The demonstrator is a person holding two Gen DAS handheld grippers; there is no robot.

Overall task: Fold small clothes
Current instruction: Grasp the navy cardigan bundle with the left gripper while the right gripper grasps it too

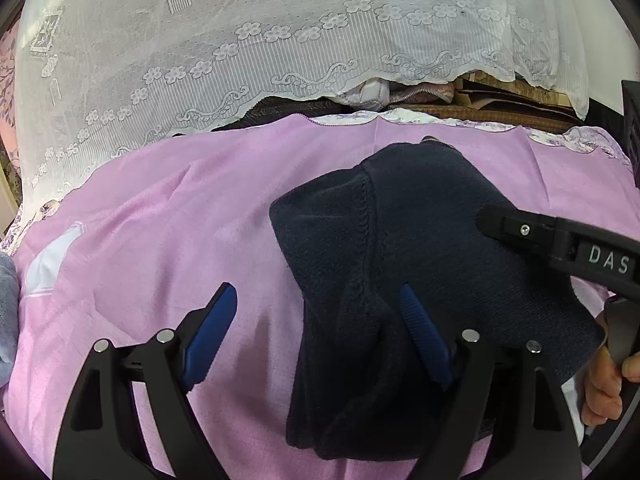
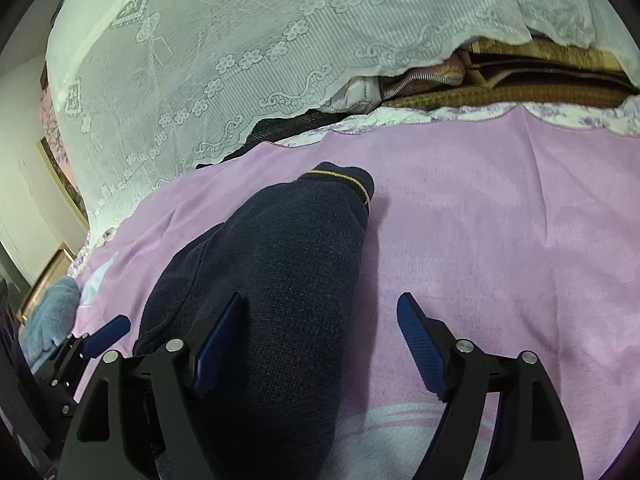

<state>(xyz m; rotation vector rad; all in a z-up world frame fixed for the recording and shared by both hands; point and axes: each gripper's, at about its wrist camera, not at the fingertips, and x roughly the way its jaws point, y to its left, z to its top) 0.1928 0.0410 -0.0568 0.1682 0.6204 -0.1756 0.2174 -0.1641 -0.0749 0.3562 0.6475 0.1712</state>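
Observation:
A dark navy knit garment [image 1: 420,240] lies folded in a thick bundle on the pink sheet [image 1: 160,220]. In the right wrist view the garment [image 2: 280,280] shows a thin yellow stripe at its far end. My left gripper [image 1: 318,296] stands open at the garment's left edge, its right finger over the knit and its left finger over bare sheet. My right gripper [image 2: 322,300] is also open, with its left finger over the garment and its right finger over the sheet. Neither pair of pads presses the cloth. A black finger [image 1: 520,230] of the right gripper reaches over the garment from the right.
A white lace cover [image 1: 240,40] drapes a pile behind the sheet, with a brown woven mat [image 2: 520,92] and bundled cloth beneath it. A blue-grey towel [image 2: 52,312] lies at the sheet's left edge. A person's hand [image 1: 604,384] shows at the right.

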